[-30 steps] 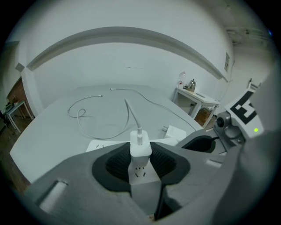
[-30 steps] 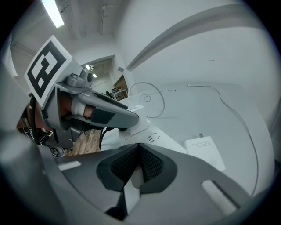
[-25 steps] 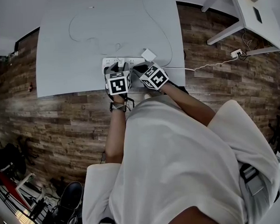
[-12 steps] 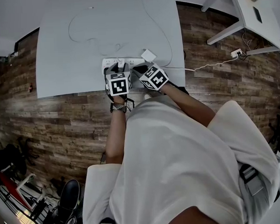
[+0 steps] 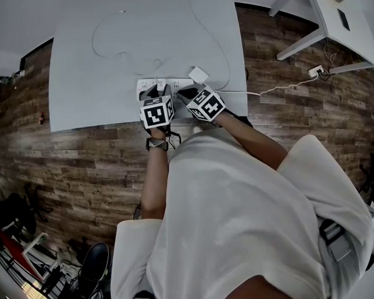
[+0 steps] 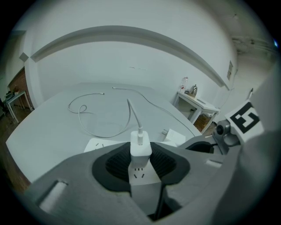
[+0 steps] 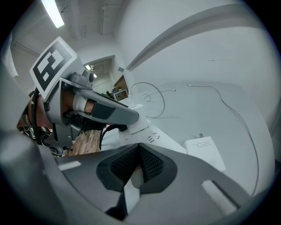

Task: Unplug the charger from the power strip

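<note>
Left gripper (image 5: pixel 156 91) clamps the small white cube charger (image 6: pixel 140 150), which stands upright in the long white plastic power strip (image 7: pixel 149 134) near the grey table's (image 5: pixel 95 75) front edge; right gripper (image 7: pixel 137 166) pinches the strip's end

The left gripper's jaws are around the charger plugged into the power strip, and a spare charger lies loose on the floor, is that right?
Not quite. The spare charger lies loose on the table, not the floor, as the right gripper view shows. The left gripper's jaws are indeed around the charger plugged into the power strip.
</note>
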{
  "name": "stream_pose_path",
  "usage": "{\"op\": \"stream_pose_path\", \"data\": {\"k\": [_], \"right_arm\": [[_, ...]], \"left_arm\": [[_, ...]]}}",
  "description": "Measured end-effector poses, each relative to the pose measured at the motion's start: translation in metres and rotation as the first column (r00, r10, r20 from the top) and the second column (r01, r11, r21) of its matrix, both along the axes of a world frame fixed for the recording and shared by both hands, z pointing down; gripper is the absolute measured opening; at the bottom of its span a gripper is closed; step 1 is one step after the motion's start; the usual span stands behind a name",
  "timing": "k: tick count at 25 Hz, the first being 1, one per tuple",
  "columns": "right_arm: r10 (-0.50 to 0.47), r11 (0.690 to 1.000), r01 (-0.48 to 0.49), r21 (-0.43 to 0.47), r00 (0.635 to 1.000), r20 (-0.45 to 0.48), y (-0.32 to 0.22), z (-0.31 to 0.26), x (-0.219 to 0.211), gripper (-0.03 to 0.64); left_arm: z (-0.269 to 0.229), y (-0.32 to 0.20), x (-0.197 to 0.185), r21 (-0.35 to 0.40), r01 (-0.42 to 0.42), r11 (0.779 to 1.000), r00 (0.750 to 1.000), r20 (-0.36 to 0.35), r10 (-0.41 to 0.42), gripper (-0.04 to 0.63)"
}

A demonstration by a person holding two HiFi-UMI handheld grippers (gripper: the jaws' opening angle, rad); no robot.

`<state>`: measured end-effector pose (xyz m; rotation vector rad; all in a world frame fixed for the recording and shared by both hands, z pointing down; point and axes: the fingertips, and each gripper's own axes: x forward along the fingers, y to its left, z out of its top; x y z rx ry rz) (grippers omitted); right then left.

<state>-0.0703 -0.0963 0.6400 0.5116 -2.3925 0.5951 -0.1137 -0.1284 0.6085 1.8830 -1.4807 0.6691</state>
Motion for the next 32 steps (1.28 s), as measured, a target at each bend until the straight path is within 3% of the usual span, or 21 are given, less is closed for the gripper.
{"op": "stream_pose_path", "data": {"k": [6, 10, 20, 32], "right_arm": [[0.000, 1.000, 0.000, -0.001, 1.000, -0.001, -0.0011, -0.0005, 0.0006, 0.002], [0.000, 1.000, 0.000, -0.001, 1.000, 0.000, -0.0013, 0.0000, -0.0007, 0.002], [-0.003, 1.000, 0.003, 0.000, 1.000, 0.003, -0.0002, -0.0018, 0.0004, 0.002], [0.001, 1.000, -0.001, -0.004, 1.000, 0.005, 0.0011, -0.0015, 0.0006, 0.002]], "left_arm": [[-0.0014, -0.0006, 0.0036, 0.006, -0.044, 0.999, 0.996, 0.083, 0.043, 0.140], [-0.0008, -0.0008, 0.0029, 0.006, -0.051, 0.999, 0.994, 0.096, 0.050, 0.140], [-0.0039, -0.0013, 0.0006, 0.003, 0.006, 1.000, 1.000, 0.000, -0.006, 0.140], [-0.0034, -0.0001, 0.0019, 0.006, -0.014, 1.000, 0.999, 0.044, 0.014, 0.140]]}}
